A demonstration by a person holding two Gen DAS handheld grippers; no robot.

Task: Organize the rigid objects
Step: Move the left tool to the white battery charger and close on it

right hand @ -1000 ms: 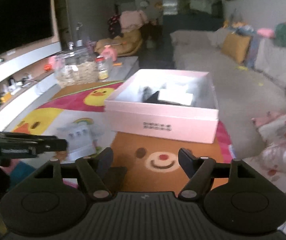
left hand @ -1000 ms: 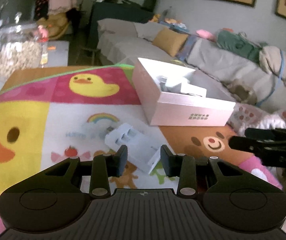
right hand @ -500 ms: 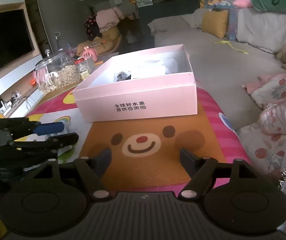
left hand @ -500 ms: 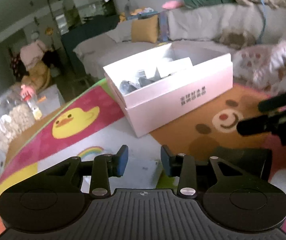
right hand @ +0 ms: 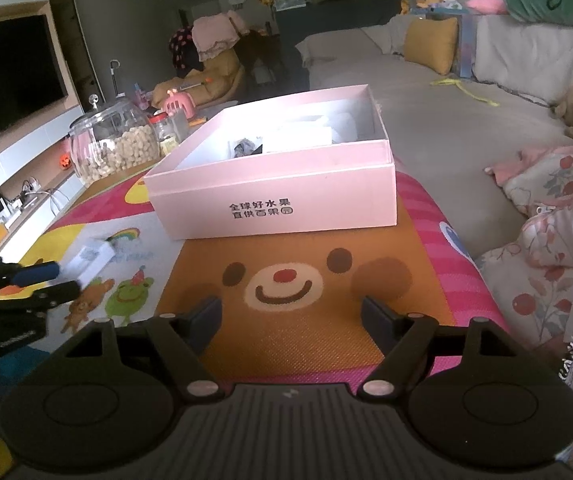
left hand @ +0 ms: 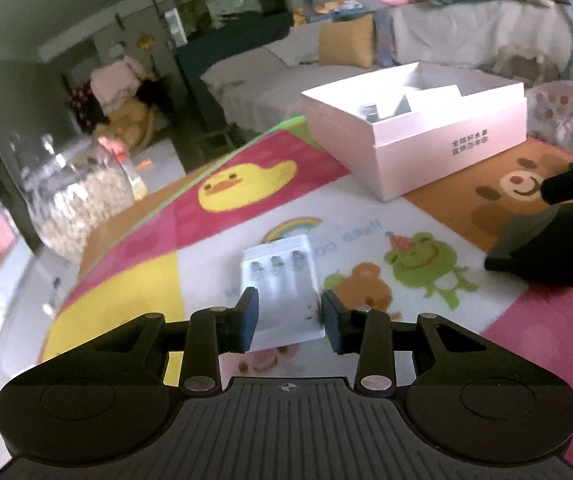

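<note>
Left gripper (left hand: 289,317) jaws stand apart around the white tray (left hand: 282,280); right gripper (right hand: 291,317) jaws are opening, empty.

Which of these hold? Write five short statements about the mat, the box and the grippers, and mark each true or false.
1. The pink box is open-topped with items inside. True.
2. The white plastic pack lies inside that box. False: it lies on the play mat, at the left gripper fingertips.
3. The right gripper grips the box. False: nothing is between its fingers; its jaws are opening above the bear picture.
4. A glass jar of pale pieces stands beyond the mat. True.
5. The box lies on its side. False: it sits flat on the mat.
</note>
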